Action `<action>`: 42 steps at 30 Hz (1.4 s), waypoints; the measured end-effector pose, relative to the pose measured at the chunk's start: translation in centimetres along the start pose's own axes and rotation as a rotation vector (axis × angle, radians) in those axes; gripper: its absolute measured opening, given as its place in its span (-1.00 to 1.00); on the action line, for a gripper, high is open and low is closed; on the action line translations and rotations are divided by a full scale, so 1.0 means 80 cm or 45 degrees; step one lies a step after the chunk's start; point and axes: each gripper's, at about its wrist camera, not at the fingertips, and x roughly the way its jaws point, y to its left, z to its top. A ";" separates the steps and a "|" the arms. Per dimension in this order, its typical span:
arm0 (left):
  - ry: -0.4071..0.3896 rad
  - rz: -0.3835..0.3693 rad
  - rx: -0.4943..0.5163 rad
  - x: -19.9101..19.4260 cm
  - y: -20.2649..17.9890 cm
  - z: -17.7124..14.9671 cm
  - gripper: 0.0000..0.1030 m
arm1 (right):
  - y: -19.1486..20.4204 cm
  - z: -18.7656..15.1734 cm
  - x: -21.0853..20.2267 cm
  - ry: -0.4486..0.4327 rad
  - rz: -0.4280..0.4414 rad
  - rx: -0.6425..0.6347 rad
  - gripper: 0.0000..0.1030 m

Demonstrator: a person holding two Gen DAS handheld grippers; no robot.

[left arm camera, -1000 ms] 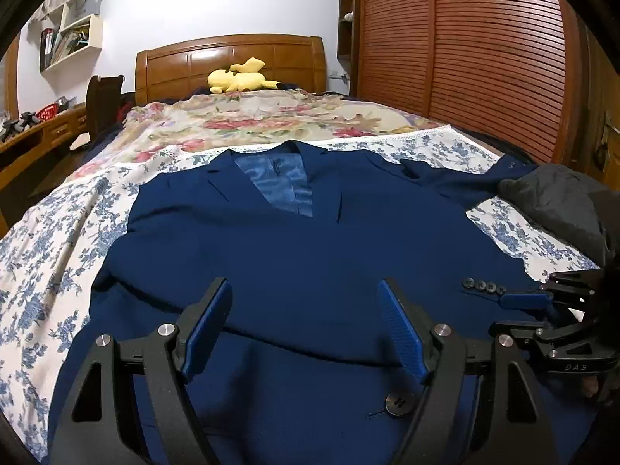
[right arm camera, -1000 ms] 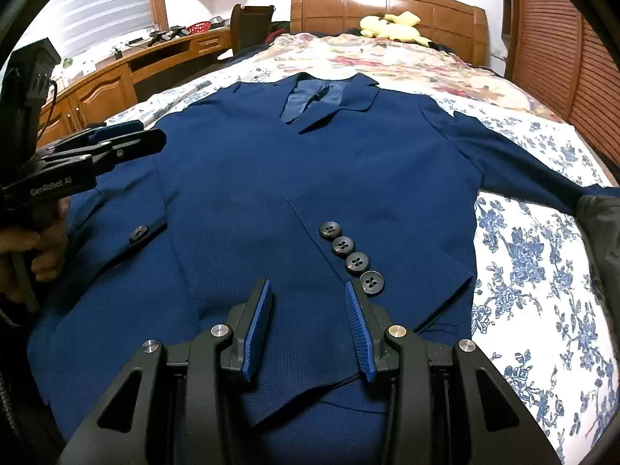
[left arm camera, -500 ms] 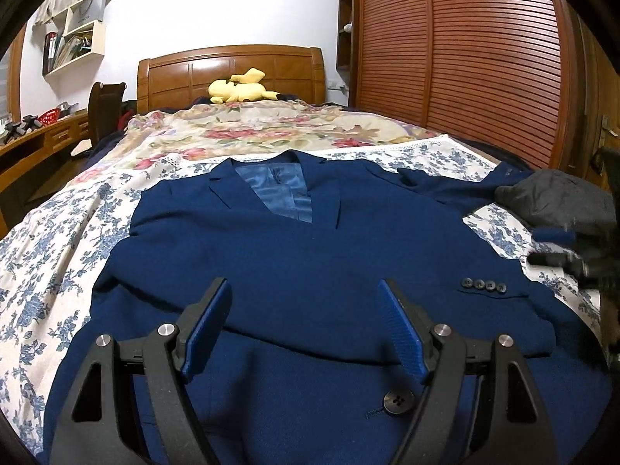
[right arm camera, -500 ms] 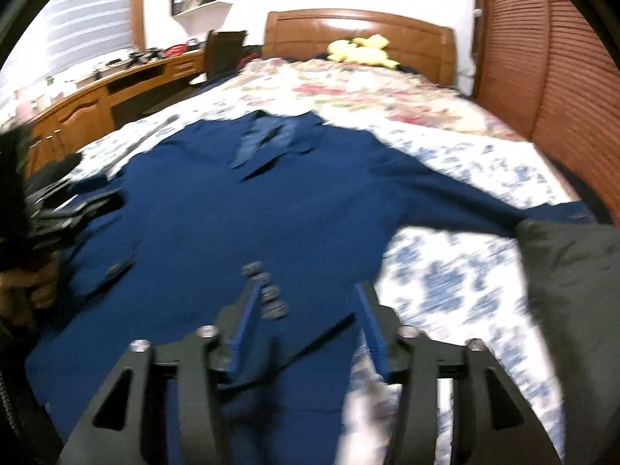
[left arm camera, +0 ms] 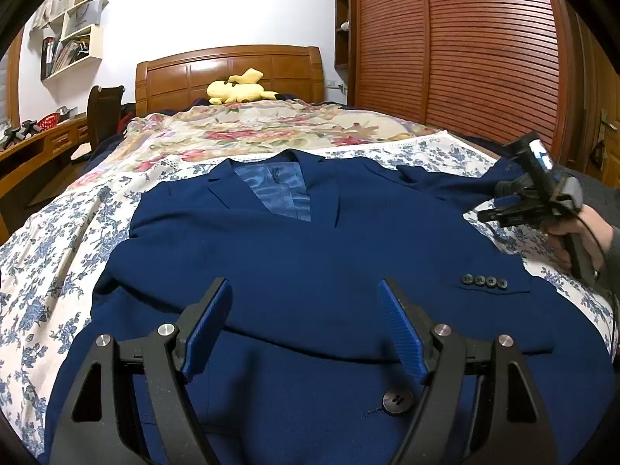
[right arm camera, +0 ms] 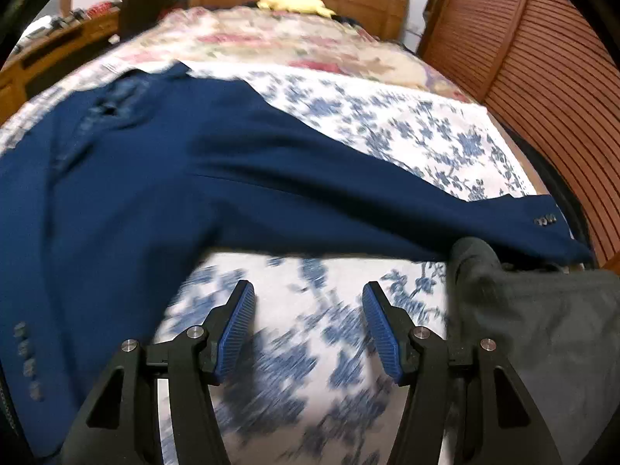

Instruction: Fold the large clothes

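A navy suit jacket [left arm camera: 310, 263] lies face up on the bed, its collar toward the headboard. One sleeve is folded across the front, its cuff buttons [left arm camera: 484, 281] showing. The other sleeve [right arm camera: 387, 209] stretches out to the right over the floral sheet. My left gripper [left arm camera: 304, 290] hovers open over the jacket's lower front, with nothing between its pads. My right gripper [right arm camera: 308, 290] is open above bare sheet, below the outstretched sleeve and clear of the cloth. In the left wrist view a hand holds the right gripper [left arm camera: 494, 201] at the right, near the sleeve's end.
A dark grey garment [right arm camera: 534, 329] lies at the bed's right edge, over the sleeve's cuff end. A yellow plush toy [left arm camera: 240, 89] rests against the wooden headboard. A slatted wardrobe [left arm camera: 465, 58] lines the right side; a desk [left arm camera: 31, 151] and chair stand left.
My right gripper has swung right, off the folded sleeve and out over the sheet, and its jaws have widened. The left gripper has stayed put.
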 end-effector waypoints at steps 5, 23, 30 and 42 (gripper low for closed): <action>0.001 -0.002 -0.003 0.000 0.001 -0.001 0.52 | 0.014 0.039 0.040 0.033 -0.101 -0.033 0.16; 0.005 -0.002 0.003 0.001 0.002 -0.003 0.52 | 0.115 0.091 -0.080 -0.435 0.080 -0.226 -0.93; 0.005 -0.002 0.003 0.001 0.003 -0.004 0.52 | 0.147 0.050 -0.061 -0.284 0.159 -0.265 -0.93; 0.005 0.001 0.012 0.001 0.001 -0.003 0.52 | 0.072 0.032 -0.114 -0.286 0.079 -0.156 0.01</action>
